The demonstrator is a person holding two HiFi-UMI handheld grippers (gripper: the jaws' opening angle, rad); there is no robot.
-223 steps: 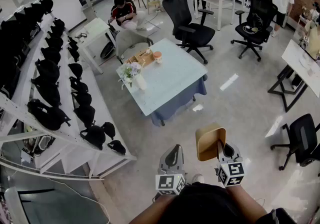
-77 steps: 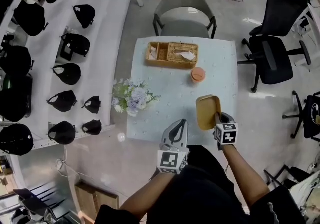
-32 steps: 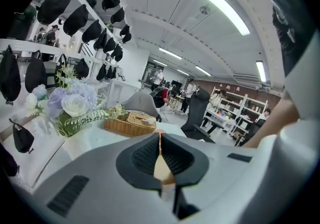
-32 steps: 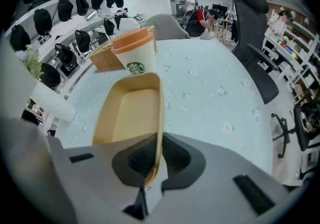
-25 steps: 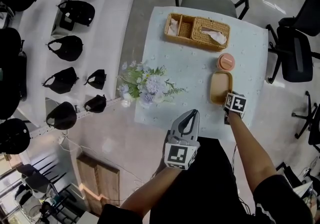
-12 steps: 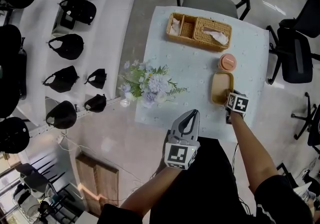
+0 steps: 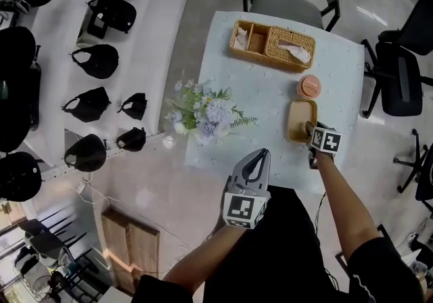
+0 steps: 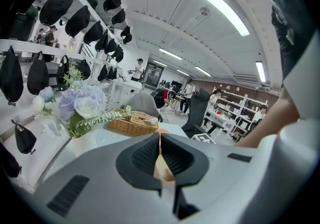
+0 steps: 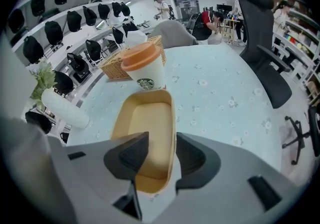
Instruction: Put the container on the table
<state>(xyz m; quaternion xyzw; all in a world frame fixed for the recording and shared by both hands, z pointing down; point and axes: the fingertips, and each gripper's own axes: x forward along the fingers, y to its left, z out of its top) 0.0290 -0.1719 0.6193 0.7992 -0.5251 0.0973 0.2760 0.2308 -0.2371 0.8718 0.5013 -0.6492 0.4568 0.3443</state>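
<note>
– Carried in the air some seconds ago, the container (image 7: 301, 120) is now found set flat on the table (image 7: 264, 92), close to its right side. What is to be said of the right gripper (image 7: 310, 128)?

– Its jaws have just been opened. In the right gripper view they are seen apart, with the container's side wall between them but not pressed by either pad. The left gripper (image 7: 253, 164) is held closed with nothing in it, near the table's front edge.

– Which step is judged to be in hand?

– The release. The placing appears done, and only a withdrawal is left. A lift up and back is called for, so that the inner jaw is cleared over the rim without the container being tipped or dragged.

– What could be struck?

– The orange-lidded cup (image 7: 309, 85), which is stood just beyond the container's far end, is the nearest hazard. The wicker basket (image 7: 272, 44) and the flowers (image 7: 206, 112) are placed well apart from it, so nothing else is judged to be in the way.
</note>
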